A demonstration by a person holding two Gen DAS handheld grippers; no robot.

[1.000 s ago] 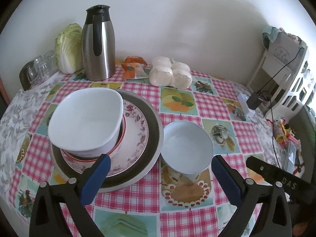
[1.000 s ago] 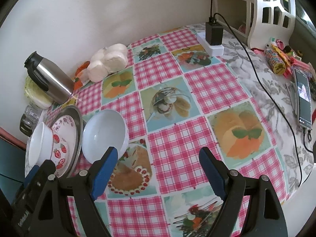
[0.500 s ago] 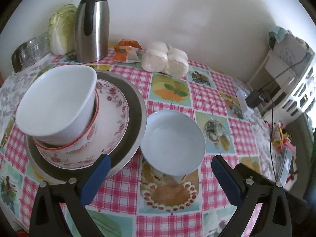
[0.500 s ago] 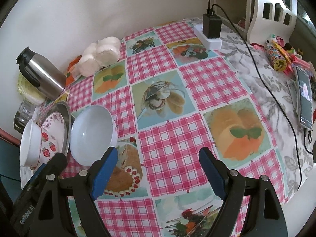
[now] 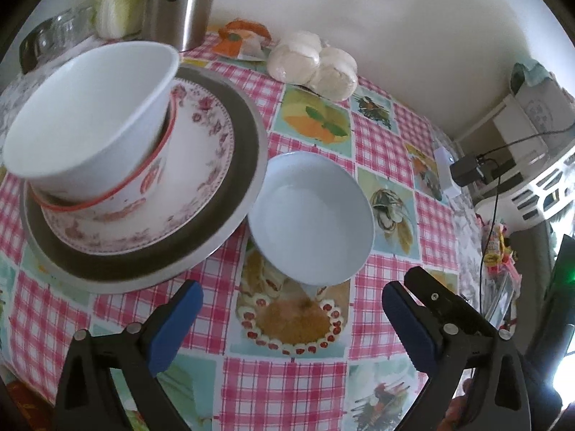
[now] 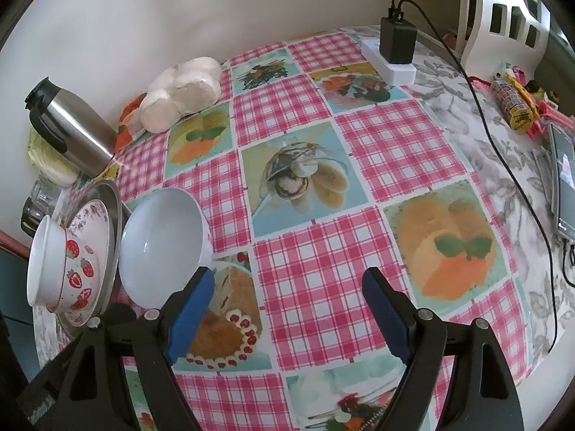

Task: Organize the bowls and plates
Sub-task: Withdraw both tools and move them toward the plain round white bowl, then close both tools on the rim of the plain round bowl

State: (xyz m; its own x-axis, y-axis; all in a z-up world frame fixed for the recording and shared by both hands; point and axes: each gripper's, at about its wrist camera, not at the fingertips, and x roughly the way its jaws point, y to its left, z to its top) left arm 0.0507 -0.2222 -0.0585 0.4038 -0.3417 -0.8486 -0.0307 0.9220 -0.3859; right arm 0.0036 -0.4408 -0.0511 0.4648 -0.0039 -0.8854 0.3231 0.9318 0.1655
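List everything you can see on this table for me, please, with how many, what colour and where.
Metal tray: one, grey, left side of the table.
Flowered plate: one, white with pink flowers, on the tray.
Strawberry bowl: one, white with red fruit, on the plate.
White bowl: one, nested tilted in the strawberry bowl.
Pale bowl: one, bluish white, on the cloth beside the tray.
Flask: one, steel and black, by the wall.
Cabbage: one, green, beside the flask.
Glasses: a few, clear, far left.
Buns: one bag, white, by the wall.
Charger: one, black, on a white socket strip.
Phone: one, right edge.
Left gripper: blue pads, open.
Right gripper: blue pads, open.
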